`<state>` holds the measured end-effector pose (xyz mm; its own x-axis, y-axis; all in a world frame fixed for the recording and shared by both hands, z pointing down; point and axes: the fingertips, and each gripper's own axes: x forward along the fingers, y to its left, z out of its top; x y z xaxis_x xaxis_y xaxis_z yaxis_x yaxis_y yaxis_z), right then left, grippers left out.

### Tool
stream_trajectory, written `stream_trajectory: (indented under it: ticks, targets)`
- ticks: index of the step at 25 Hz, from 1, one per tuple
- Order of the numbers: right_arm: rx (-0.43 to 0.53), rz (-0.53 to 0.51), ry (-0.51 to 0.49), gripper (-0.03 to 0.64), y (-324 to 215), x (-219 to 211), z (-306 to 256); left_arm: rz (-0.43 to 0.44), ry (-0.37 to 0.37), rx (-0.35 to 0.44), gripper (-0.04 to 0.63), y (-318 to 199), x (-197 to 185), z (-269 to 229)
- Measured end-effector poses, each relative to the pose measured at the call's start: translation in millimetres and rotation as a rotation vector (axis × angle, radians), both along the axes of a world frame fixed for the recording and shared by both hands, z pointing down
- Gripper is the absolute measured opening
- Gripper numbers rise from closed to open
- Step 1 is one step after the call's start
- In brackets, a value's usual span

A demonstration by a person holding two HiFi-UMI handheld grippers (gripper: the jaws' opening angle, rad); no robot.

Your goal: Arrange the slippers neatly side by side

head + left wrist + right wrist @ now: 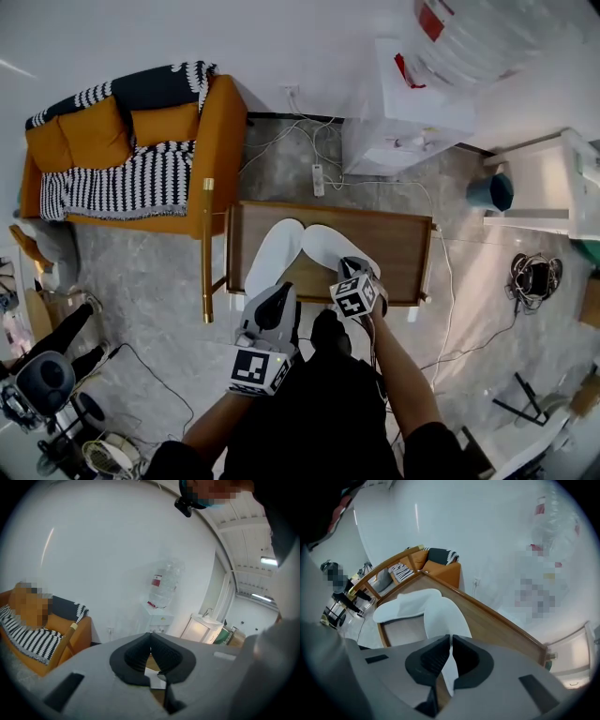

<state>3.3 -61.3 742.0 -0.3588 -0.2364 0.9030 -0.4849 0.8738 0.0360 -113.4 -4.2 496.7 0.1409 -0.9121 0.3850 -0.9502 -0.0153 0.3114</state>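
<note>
Two white slippers lie toe-to-toe on a low wooden table (403, 242), the left slipper (272, 255) and the right slipper (330, 246). My right gripper (356, 267) sits at the heel end of the right slipper. In the right gripper view this gripper (450, 637) is shut on the thin white edge of the right slipper (443, 613), with the left slipper (403, 605) lying beside it to the left. My left gripper (277, 294) hovers at the near end of the left slipper. Seen in the left gripper view, that gripper (150, 635) is shut with nothing between its pads.
An orange sofa (202, 141) with a striped blanket stands to the left, next to a wooden post (207, 248) by the table. A water dispenser (412, 103), a power strip (318, 178) with cables, a teal bin (490, 190) and a white cabinet (539, 183) lie beyond.
</note>
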Motion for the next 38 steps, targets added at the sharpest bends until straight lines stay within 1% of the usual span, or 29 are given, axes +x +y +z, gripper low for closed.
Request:
stream_trajectory:
  ticks: [6, 11, 15, 19, 23, 26, 31, 38]
  targets:
    - [-0.011, 0.096, -0.018, 0.026, -2, 10, -12, 0.017, 0.001, 0.008, 0.015, 1, 2, -2]
    - [-0.021, 0.187, -0.037, 0.025, -3, 17, -22, 0.045, -0.02, 0.02, 0.015, -1, 6, -6]
    - [-0.056, 0.295, -0.064, 0.025, -3, 27, -27, 0.07, -0.012, 0.033, 0.016, -4, 12, -8]
    - [-0.081, 0.43, -0.108, 0.025, -5, 37, -30, 0.103, -0.023, 0.042, 0.015, -8, 16, -12]
    - [-0.106, 0.542, -0.11, 0.025, -6, 52, -25, 0.126, -0.017, 0.041, 0.015, -11, 20, -14]
    - [-0.118, 0.587, -0.115, 0.025, -7, 59, -24, 0.146, -0.021, 0.042, 0.015, -14, 24, -15]
    - [-0.131, 0.643, -0.119, 0.025, -11, 66, -16, 0.152, -0.019, 0.035, 0.015, -17, 25, -12]
    - [-0.171, 0.761, -0.128, 0.025, -14, 79, -6, 0.178, -0.021, 0.034, 0.015, -22, 29, -13]
